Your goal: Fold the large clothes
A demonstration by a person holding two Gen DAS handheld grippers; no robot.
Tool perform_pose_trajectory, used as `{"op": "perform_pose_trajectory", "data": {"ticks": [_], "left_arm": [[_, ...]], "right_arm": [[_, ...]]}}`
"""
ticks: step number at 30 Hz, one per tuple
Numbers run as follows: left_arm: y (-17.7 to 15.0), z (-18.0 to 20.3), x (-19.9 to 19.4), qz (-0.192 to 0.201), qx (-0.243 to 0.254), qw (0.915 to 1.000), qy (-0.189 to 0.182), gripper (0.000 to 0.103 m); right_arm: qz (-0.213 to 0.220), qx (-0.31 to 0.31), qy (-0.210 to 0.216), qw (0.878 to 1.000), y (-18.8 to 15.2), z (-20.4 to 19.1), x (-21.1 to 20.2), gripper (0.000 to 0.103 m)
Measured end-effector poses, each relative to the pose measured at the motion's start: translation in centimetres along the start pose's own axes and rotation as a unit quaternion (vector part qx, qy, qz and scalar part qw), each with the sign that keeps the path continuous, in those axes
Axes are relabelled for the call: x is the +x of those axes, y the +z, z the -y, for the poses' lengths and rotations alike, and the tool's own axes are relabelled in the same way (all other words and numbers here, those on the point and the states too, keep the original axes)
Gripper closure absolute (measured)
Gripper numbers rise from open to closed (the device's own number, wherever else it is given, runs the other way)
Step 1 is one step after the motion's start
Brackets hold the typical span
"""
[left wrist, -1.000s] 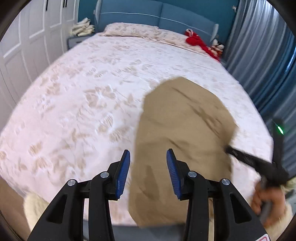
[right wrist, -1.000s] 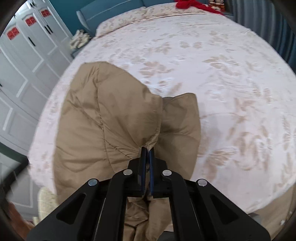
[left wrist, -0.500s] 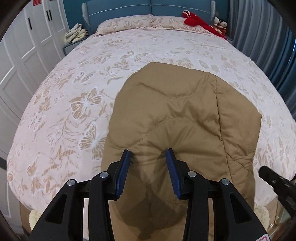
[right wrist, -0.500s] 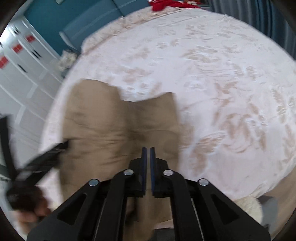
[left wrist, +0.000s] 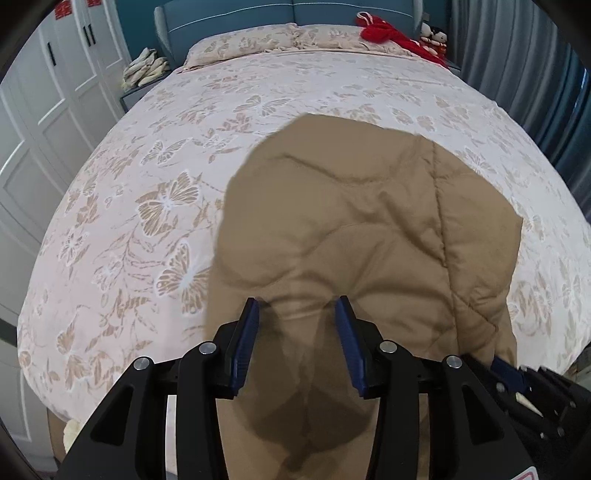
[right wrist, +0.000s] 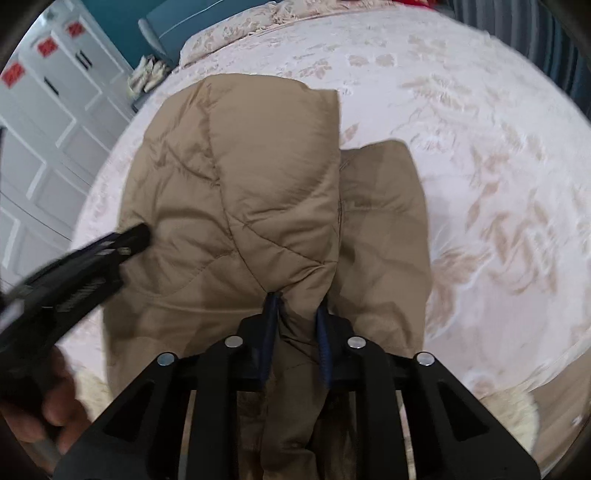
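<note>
Here, in the left wrist view, the left tongs [left wrist: 297,314] point steeply down over a tan quilted coat [left wrist: 369,229] that lies on the bed [left wrist: 147,192]. Their blue pads [left wrist: 245,339] stand apart with nothing pinched; coat fabric lies below the gap, and they have just been opening a little wider. At 4 o'clock the right tongs [left wrist: 511,371] reach in at the coat's lower edge. The coat is puffy, stitched in wavy and diagonal seams, and fills the middle and lower half of the view. The bed cover is pale pink with a tan butterfly and leaf pattern. At 12 o'clock sit a matching pillow [left wrist: 240,46] against a blue padded headboard [left wrist: 229,14] and a red cloth [left wrist: 391,35]; white panelled wardrobe doors [left wrist: 44,122] stand at 9 o'clock, grey curtains [left wrist: 517,66] at 2 o'clock.

In the right wrist view, the right tongs [right wrist: 297,306] also point steeply down, jaws slightly apart, with a gathered fold of the coat [right wrist: 258,192] bunched between the pads; whether the pads press it I cannot tell. The folded layer rises toward 12 o'clock over a flatter layer at 2 o'clock. At 9 o'clock the left tongs [right wrist: 129,240] touch the coat's edge, blurred, held by a hand [right wrist: 40,410] at 8 o'clock.
</note>
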State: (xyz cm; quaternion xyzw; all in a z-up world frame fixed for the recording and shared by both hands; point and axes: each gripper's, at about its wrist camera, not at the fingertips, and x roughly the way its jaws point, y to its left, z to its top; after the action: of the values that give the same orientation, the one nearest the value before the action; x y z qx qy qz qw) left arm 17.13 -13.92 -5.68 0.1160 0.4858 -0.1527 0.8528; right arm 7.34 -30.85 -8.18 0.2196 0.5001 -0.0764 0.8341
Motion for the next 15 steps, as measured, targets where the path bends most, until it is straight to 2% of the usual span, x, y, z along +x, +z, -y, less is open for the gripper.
{"op": "perform_pose_trajectory", "data": {"ticks": [2,5,11,15], "left_arm": [[-0.1,-0.8,-0.2,-0.001,-0.007,0.9999,0.013,0.060],[-0.5,-1.2,0.7,-0.017,-0.011,0.9998,0.002,0.058],[-1.3,0.8,2.3,-0.007,0.025,0.9989,0.040,0.055],[-1.8,1.0,3.6,-0.005,0.027,0.9985,0.046,0.055]], "right_arm": [[-0.004,-0.016,-0.022,1.000,0.1,0.1,0.1,0.085],[-0.018,-0.022,-0.028,0.999,0.2,0.5,1.0,0.085],[-0.038,-0.039,-0.053,0.997,0.2,0.3,3.4,0.083],[-0.047,-0.033,-0.051,0.997,0.1,0.8,4.7,0.081]]}}
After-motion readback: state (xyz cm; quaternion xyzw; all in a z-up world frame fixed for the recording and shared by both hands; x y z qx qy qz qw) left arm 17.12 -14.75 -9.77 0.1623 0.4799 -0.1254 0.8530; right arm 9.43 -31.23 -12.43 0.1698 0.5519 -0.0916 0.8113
